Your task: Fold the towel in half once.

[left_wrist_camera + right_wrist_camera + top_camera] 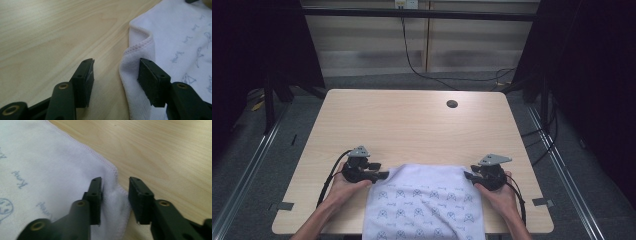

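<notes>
A white cloth (424,200) printed with small blue figures lies flat at the table's near edge and hangs over it. My left gripper (382,171) is at the cloth's far left corner, held in a person's hand. In the left gripper view it (116,66) stands open, one jaw over bare wood and the other over the cloth's hemmed edge (140,45). My right gripper (468,175) is at the far right corner. In the right gripper view its jaws (115,182) straddle the puckered cloth corner (113,195), with a gap showing beside the right pad.
The light wooden table (412,125) stretches bare beyond the cloth, with a dark round cable hole (452,104) near its far edge. Black cables trail from both grippers toward the near edge. Metal rails and grey floor flank the table.
</notes>
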Demonstrator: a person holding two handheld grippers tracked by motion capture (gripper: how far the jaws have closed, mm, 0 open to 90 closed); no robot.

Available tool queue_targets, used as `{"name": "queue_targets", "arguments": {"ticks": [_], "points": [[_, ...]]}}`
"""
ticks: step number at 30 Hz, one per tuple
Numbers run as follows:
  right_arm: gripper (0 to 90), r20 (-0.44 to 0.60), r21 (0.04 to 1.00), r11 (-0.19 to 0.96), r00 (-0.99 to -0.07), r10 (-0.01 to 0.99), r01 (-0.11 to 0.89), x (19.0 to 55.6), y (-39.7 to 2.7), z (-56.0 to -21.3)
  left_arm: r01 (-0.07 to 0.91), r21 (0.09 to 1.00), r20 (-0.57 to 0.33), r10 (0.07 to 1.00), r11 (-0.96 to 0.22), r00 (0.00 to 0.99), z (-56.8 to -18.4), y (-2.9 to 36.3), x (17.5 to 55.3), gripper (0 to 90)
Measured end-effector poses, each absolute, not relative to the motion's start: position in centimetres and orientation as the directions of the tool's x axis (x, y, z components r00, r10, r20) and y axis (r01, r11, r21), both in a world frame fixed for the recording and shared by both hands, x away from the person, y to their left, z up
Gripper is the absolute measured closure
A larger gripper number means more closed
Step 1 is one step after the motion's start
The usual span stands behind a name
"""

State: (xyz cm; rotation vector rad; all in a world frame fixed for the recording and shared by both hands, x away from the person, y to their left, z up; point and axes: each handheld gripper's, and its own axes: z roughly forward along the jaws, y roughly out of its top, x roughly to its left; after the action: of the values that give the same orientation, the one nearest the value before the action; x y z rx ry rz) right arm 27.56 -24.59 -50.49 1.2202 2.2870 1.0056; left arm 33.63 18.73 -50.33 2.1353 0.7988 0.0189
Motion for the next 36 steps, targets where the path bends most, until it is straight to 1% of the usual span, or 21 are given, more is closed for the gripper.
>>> {"name": "queue_targets", "arguments": {"ticks": [3,5,6,9,12,14,15,16,17,19,21,23,24,27,29,33,36], "points": [[80.3,0.029,0.727,0.371,-0.565,0.825,0.578,27.4,-24.5,-50.4,0.519,0.716,-0.243,0.53,-0.468,0.813,-50.3,18.1,33.0,44.1],[84.1,0.041,0.732,0.361,-0.566,0.823,0.578,27.4,-24.6,-50.4,0.511,0.715,-0.234,0.526,-0.477,0.817,-50.3,17.9,32.8,45.2],[85.2,0.055,0.729,0.351,-0.561,0.826,0.588,27.4,-24.7,-50.4,0.515,0.713,-0.251,0.513,-0.475,0.821,-50.3,17.8,32.7,45.0],[86.1,0.064,0.729,0.34,-0.555,0.83,0.593,27.5,-24.7,-50.4,0.496,0.715,-0.232,0.502,-0.493,0.833,-50.1,17.4,32.2,42.5],[86.2,0.068,0.729,0.337,-0.553,0.831,0.596,27.5,-24.7,-50.4,0.486,0.72,-0.238,0.482,-0.496,0.843,-50.0,17.3,31.7,39.2],[86.2,0.074,0.73,0.333,-0.553,0.83,0.597,27.5,-24.7,-50.4,0.486,0.72,-0.235,0.484,-0.496,0.843,-50.1,17.2,31.6,40.2],[86.2,0.077,0.729,0.332,-0.553,0.83,0.599,27.6,-24.8,-50.4,0.473,0.725,-0.215,0.488,-0.5,0.846,-50.1,17.1,31.5,45.8],[86.2,0.085,0.728,0.325,-0.55,0.831,0.604,27.6,-24.8,-50.4,0.464,0.736,-0.2,0.496,-0.493,0.845,-50.1,17.2,31.5,55.8],[86.7,0.091,0.728,0.322,-0.551,0.83,0.605,27.6,-24.8,-50.4,0.483,0.735,-0.222,0.504,-0.476,0.835,-50.0,17.3,31.7,60.6],[87.0,0.095,0.727,0.322,-0.553,0.828,0.607,27.6,-24.8,-50.3,0.483,0.754,-0.223,0.519,-0.444,0.825,-49.7,17.8,32.0,74.3],[87.4,0.1,0.73,0.318,-0.555,0.826,0.605,27.6,-24.8,-50.1,0.503,0.769,-0.255,0.532,-0.395,0.807,-49.3,18.6,32.5,82.6],[87.7,0.123,0.741,0.296,-0.555,0.823,0.603,27.6,-24.9,-49.8,0.511,0.782,-0.285,0.525,-0.357,0.802,-48.8,19.2,32.9,85.5],[87.8,0.131,0.75,0.284,-0.555,0.821,0.598,27.7,-25.0,-49.5,0.505,0.788,-0.275,0.532,-0.352,0.801,-48.5,19.3,33.1,85.9],[88.1,0.162,0.778,0.24,-0.555,0.816,0.58,28.2,-25.3,-48.4,0.509,0.803,-0.294,0.537,-0.311,0.791,-47.9,19.8,33.6,86.0],[88.2,0.189,0.8,0.2,-0.554,0.811,0.565,28.6,-25.6,-47.5,0.502,0.809,-0.288,0.539,-0.305,0.792,-47.4,19.9,33.9,86.0],[88.3,0.204,0.841,0.151,-0.564,0.8,0.519,29.4,-25.7,-45.0,0.478,0.834,-0.274,0.548,-0.274,0.791,-45.9,20.4,34.9,86.1],[88.3,0.199,0.864,0.137,-0.577,0.792,0.485,30.2,-25.6,-42.7,0.479,0.845,-0.282,0.565,-0.237,0.776,-44.5,20.9,36.0,86.0]]}}
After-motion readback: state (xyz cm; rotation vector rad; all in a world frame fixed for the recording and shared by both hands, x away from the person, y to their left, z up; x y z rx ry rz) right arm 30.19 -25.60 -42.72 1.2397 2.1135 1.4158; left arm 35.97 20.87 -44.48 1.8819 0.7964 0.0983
